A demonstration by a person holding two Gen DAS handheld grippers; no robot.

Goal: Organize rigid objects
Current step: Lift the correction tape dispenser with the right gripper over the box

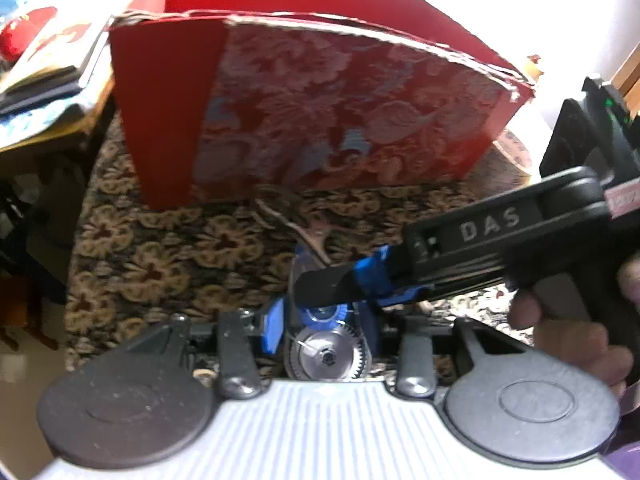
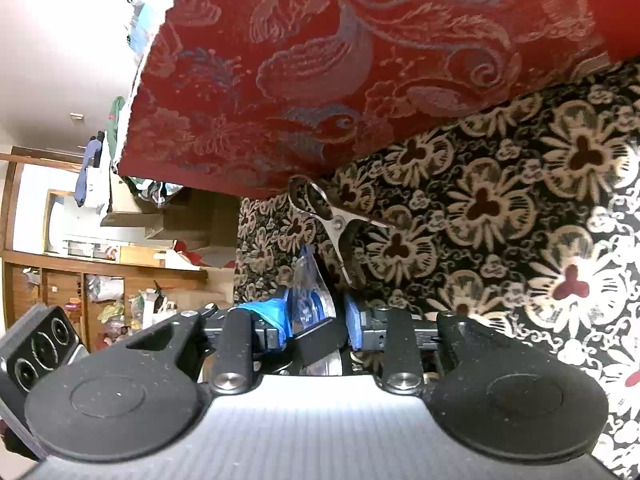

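The red box stands on the patterned table. Just in front of the box lie metal scissors. Nearer than the scissors, the right tongs are clamped on a clear blue tape dispenser. The left tongs straddle the same dispenser; whether their pads press it, I cannot tell.

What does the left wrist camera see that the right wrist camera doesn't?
Only the left wrist view shows the right tool from outside, the hand holding it, and the open top of the red box. Only the right wrist view shows a phone and wooden shelves. Both show the box's patterned side, the flowered cloth, small scissors and a clear blue tape dispenser.
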